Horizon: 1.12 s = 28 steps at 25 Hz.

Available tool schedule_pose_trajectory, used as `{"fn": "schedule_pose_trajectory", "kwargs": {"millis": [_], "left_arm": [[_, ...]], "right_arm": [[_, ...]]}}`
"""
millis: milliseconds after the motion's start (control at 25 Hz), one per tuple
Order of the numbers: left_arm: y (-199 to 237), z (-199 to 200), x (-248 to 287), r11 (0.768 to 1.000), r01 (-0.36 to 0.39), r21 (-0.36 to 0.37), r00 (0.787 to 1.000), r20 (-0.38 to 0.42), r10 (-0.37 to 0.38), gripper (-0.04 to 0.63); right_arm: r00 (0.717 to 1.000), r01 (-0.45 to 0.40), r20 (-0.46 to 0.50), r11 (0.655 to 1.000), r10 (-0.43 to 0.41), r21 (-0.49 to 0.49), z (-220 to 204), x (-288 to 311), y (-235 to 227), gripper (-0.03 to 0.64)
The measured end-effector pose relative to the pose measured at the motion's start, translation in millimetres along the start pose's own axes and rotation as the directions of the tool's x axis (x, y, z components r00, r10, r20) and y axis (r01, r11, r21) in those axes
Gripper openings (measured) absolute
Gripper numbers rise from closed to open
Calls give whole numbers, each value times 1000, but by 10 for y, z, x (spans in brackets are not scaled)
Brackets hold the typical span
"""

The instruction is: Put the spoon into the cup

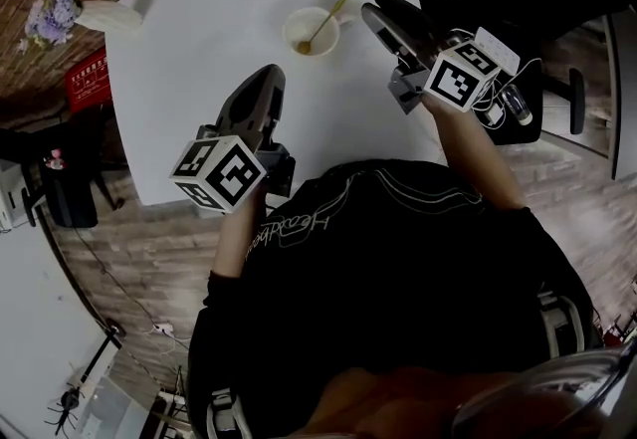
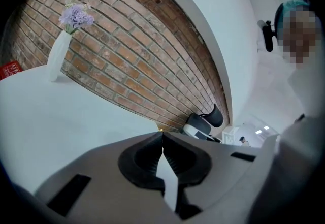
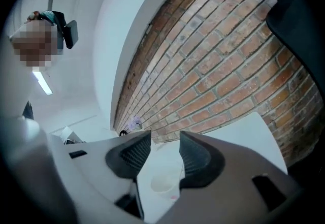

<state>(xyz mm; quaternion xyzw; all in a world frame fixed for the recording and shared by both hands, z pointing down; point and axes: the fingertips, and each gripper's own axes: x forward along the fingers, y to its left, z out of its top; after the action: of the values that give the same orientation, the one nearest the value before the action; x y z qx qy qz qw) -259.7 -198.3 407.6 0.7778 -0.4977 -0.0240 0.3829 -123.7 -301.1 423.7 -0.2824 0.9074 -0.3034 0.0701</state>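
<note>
Two hand-held grippers are over the white desk (image 1: 199, 59), one in each of my hands. The cup (image 1: 290, 27) stands on the far part of the desk, and the gold spoon (image 1: 321, 28) is already inside it. The round end of the spoon is down in the cup. Its handle leans over the rim, up and to the right.

My right hand-held gripper (image 1: 379, 15) is just to the right of the cup and is not touching it. In the right gripper view its two jaws stand apart, with a clear gap between them. Nothing is held there. I only see the pale desk through the gap, and a brick wall (image 3: 228, 65) behind.

My left hand-held gripper (image 1: 270, 76) is nearer to me, below the cup and a bit to the left, well apart from it. In the left gripper view its jaws are pressed together at the tips, with nothing between them.

Far off at the left corner of the desk stands a white vase (image 1: 107, 16) with purple flowers (image 1: 52, 11). The left gripper view shows the vase too, upright in front of the brick wall.
</note>
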Motion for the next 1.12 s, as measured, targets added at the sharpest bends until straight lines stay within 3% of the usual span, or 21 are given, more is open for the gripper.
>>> {"fn": "schedule_pose_trajectory", "kwargs": {"millis": [160, 440, 800, 1120], "left_arm": [[-167, 36, -72, 1000, -4, 12, 1000, 27, 3, 5], [-637, -73, -309, 999, -5, 39, 997, 77, 2, 5], [-1246, -171, -528, 990, 18, 140, 993, 112, -34, 5], [-1506, -218, -602, 981, 40, 191, 991, 119, -64, 5]], "right_arm": [[997, -70, 5, 997, 71, -43, 204, -172, 341, 133], [979, -202, -37, 973, 199, -113, 253, -671, 947, 55], [938, -343, -90, 932, 334, -115, 182, -1080, 1442, 3], [916, -394, -124, 911, 380, -121, 114, -1261, 1651, -3]]}}
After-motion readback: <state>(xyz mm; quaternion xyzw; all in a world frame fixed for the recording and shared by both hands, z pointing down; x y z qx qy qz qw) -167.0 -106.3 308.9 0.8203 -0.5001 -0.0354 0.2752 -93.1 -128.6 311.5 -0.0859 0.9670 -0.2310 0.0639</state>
